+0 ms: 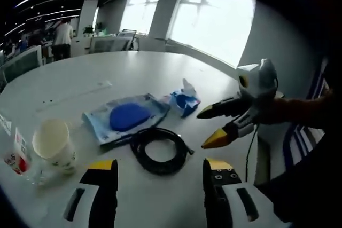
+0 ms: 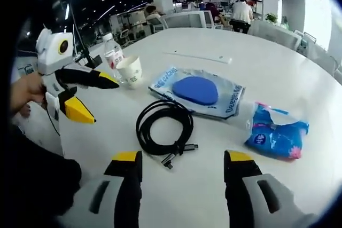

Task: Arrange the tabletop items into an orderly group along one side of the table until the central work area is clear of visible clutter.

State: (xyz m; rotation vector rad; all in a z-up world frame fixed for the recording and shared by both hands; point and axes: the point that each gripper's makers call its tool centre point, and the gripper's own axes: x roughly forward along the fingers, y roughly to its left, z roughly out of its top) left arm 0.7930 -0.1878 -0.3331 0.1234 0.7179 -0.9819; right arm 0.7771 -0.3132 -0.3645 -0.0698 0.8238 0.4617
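- Two yellow-tipped grippers, left gripper (image 1: 160, 170) and right gripper (image 2: 181, 163), are held wide apart, empty.
- A coiled black cable (image 2: 163, 126) is seen at twelve o'clock of the right gripper's jaws.
- A clear bag with a blue oval pad (image 2: 199, 91) is laid just beyond it.

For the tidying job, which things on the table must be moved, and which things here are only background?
To move: coiled black cable, clear bag with blue pad, blue packet, paper cup, water bottle.

Background: long white strip far across the table, office desks and a standing person behind.
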